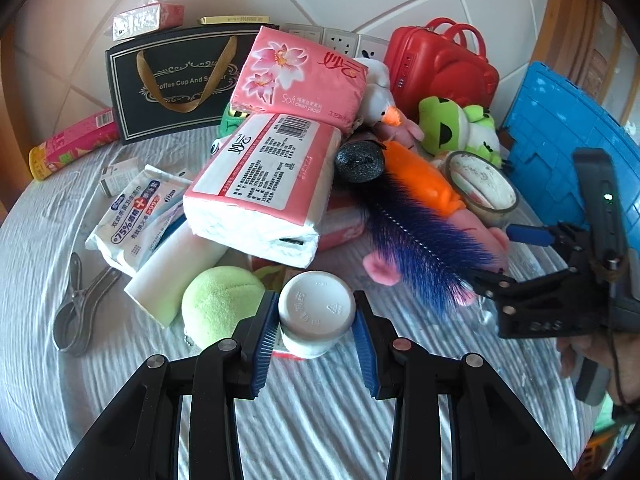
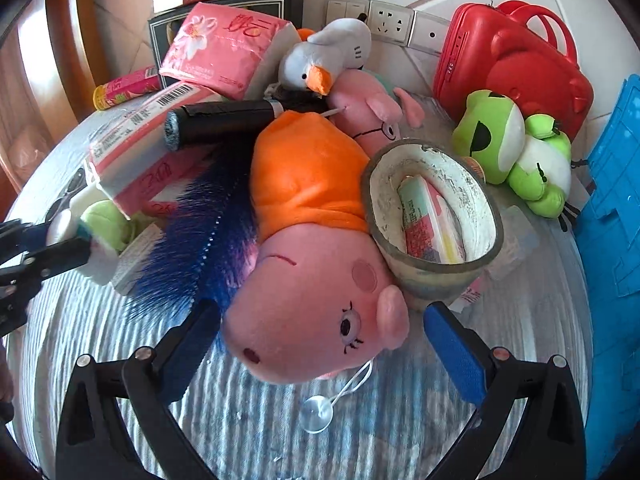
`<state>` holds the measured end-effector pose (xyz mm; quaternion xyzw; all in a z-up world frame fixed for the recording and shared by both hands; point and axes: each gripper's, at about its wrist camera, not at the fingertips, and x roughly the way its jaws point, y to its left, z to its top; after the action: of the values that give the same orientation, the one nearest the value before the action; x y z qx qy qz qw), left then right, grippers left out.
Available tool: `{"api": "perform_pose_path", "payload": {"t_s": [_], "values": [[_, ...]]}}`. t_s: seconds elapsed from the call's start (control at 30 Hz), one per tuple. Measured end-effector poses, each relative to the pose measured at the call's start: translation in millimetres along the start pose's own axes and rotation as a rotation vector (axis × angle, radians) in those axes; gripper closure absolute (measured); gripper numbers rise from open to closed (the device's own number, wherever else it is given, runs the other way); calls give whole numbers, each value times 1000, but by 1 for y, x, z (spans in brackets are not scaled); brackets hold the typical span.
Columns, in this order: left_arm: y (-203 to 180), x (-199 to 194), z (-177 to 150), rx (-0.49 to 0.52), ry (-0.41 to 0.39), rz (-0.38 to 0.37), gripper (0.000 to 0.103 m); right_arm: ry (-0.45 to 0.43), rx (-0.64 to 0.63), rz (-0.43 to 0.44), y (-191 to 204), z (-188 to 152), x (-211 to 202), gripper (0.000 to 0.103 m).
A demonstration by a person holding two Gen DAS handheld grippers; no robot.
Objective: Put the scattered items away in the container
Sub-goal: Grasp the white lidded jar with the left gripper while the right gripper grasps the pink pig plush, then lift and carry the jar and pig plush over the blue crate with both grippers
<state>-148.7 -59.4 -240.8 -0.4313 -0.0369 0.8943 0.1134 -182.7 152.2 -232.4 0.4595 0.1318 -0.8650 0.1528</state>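
Observation:
My left gripper (image 1: 316,328) has its blue pads close on both sides of a white bottle (image 1: 316,312) with a round cap; it also shows in the right wrist view (image 2: 66,229). A green tennis ball (image 1: 220,304) lies just left of it. My right gripper (image 2: 320,344) is open around the head of a pink pig plush (image 2: 316,320) in an orange dress, and shows in the left wrist view (image 1: 516,256). A blue crate (image 1: 568,136) stands at the right (image 2: 616,240). A blue feather brush (image 1: 420,240) lies against the plush.
Pink tissue packs (image 1: 272,180), a wipes pack (image 1: 136,220), a grey clamp (image 1: 76,312), a tape roll (image 2: 432,216), a green frog plush (image 2: 516,152), a goose plush (image 2: 324,56), a red case (image 2: 516,60) and a black gift bag (image 1: 176,84) crowd the striped cloth.

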Motion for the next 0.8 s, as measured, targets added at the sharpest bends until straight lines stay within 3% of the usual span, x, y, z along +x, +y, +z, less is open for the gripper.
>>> {"api": "perform_pose_path", "payload": {"t_s": [0.17, 0.23, 0.33, 0.8], "values": [[3, -12, -5, -13, -10, 2, 68, 51, 7, 0, -5, 4, 29, 1], [4, -16, -6, -21, -16, 4, 68, 52, 8, 25, -5, 5, 29, 18], [3, -19, -8, -26, -17, 6, 68, 50, -1, 21, -2, 3, 20, 29], [-11, -57, -10, -18, -34, 0, 68, 97, 39, 99, -11, -43, -41, 32]]}}
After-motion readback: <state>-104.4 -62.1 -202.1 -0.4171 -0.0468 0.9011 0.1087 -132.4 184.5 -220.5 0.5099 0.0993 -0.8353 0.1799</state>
